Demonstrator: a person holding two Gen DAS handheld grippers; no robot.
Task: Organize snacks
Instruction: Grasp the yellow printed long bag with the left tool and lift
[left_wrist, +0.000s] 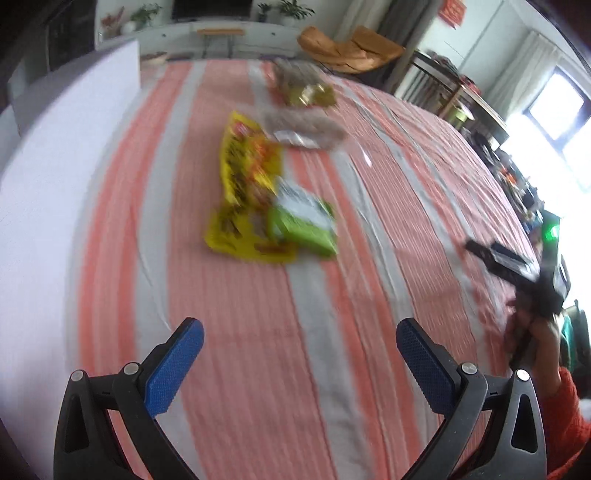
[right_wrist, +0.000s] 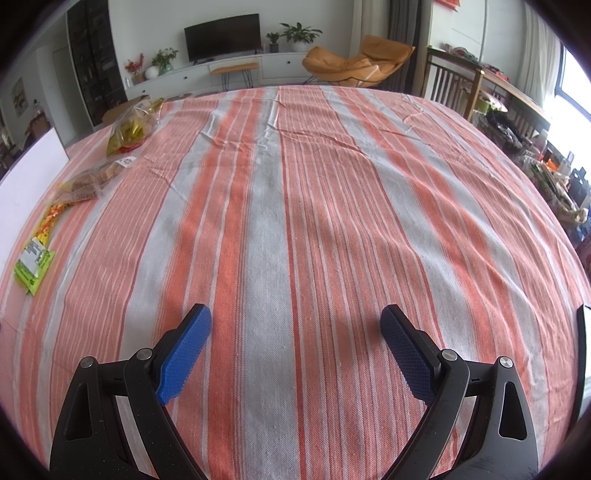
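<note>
A wide table covered by an orange-and-grey striped woven cloth (right_wrist: 295, 206) fills both views. A tall white flat-sided box (left_wrist: 55, 177) stands at the cloth's left edge. The left gripper (left_wrist: 300, 354), black-framed with blue textured pads, hovers over bare cloth with its fingers spread wide and nothing between them. The right gripper (right_wrist: 295, 343), of the same build, is likewise released and empty above the cloth; in the left wrist view it appears far right, held by a hand (left_wrist: 532, 332) in an orange-red sleeve. The snacks lie in a loose row near the white box, well ahead of the left gripper: a long yellow printed packet (left_wrist: 243, 184), a green-and-white packet (left_wrist: 306, 221) overlapping its near end, a clear bag of brown biscuits (left_wrist: 303, 127) beyond, and farthest a clear bag of gold-wrapped sweets (left_wrist: 306, 88). The left wrist view is motion-blurred.
</note>
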